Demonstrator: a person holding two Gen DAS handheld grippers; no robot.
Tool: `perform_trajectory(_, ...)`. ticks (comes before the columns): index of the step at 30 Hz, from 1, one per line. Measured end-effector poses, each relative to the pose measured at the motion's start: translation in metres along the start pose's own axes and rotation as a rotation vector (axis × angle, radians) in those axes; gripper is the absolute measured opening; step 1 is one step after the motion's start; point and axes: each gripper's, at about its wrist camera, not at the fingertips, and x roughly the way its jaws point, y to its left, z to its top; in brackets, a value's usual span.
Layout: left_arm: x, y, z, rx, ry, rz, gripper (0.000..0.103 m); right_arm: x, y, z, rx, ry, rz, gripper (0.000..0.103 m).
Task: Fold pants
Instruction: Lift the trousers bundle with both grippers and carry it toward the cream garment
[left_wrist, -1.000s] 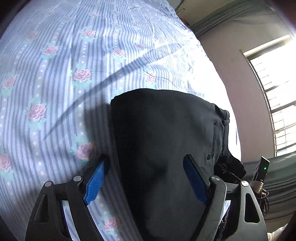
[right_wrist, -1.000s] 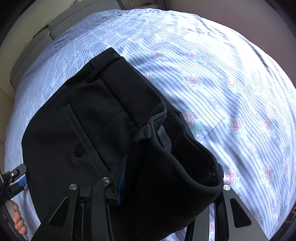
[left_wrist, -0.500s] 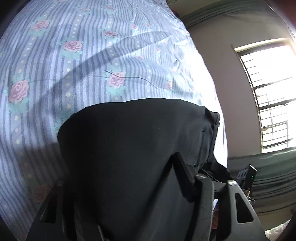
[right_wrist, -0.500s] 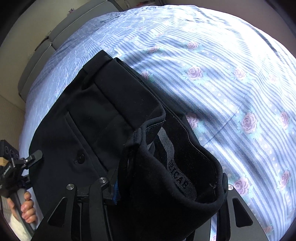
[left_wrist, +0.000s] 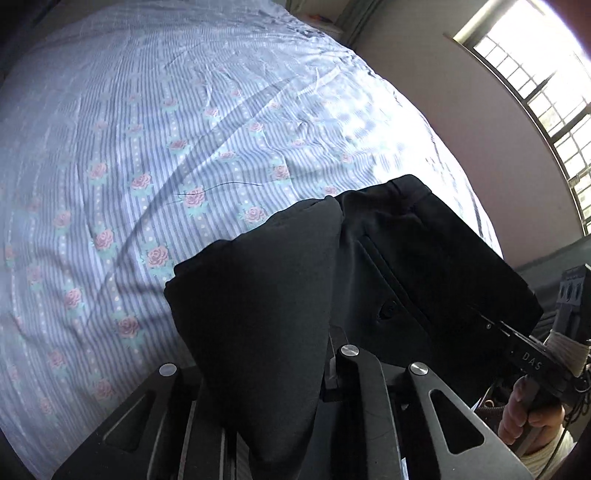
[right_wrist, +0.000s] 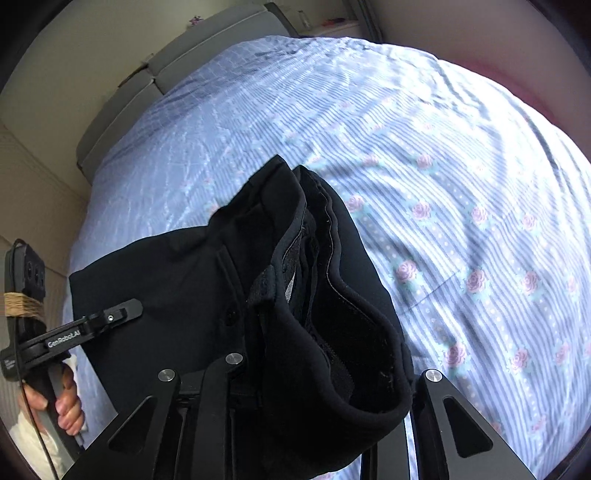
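Note:
The black pants (left_wrist: 406, 266) hang lifted above the bed, held at both ends of the folded bundle. My left gripper (left_wrist: 266, 373) is shut on a thick fold of the pants; its pads are hidden under the cloth. My right gripper (right_wrist: 314, 373) is shut on the waistband end of the pants (right_wrist: 332, 295), whose open waist gapes upward. In the right wrist view the left gripper (right_wrist: 110, 314) shows at the left, clamped on the far edge. In the left wrist view the right gripper (left_wrist: 517, 347) shows at the right edge of the pants.
A blue striped bedsheet with pink roses (left_wrist: 147, 147) covers the bed below. A grey headboard (right_wrist: 147, 74) stands at the far end. A barred window (left_wrist: 535, 74) and a pink wall lie to the right.
The left gripper has closed on the pants. Both grippers have lifted the pants off the sheet, and the bed now looks farther away.

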Motion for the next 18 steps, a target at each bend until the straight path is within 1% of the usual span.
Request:
perform_trajectory(3,-0.040,-0.018,-0.015,0.028,-0.037,0.027,0.018,-0.037,0.014,-0.006,-0.047,-0.029,0.017,0.026)
perform_trajectory(9,-0.129,-0.030,-0.055,0.034,-0.117,0.031,0.018,-0.121,0.046,-0.032,-0.119,-0.072,0.034,0.026)
perform_trajectory(15,-0.204,-0.025,-0.103,0.025,-0.182,0.036,0.018,-0.183,0.106,-0.070,-0.189,-0.104,0.032,0.026)
perform_trajectory(18,-0.239,-0.015,-0.131,-0.004,-0.203,0.049,0.018,-0.209,0.135,-0.094,-0.205,-0.112,0.040,0.026)
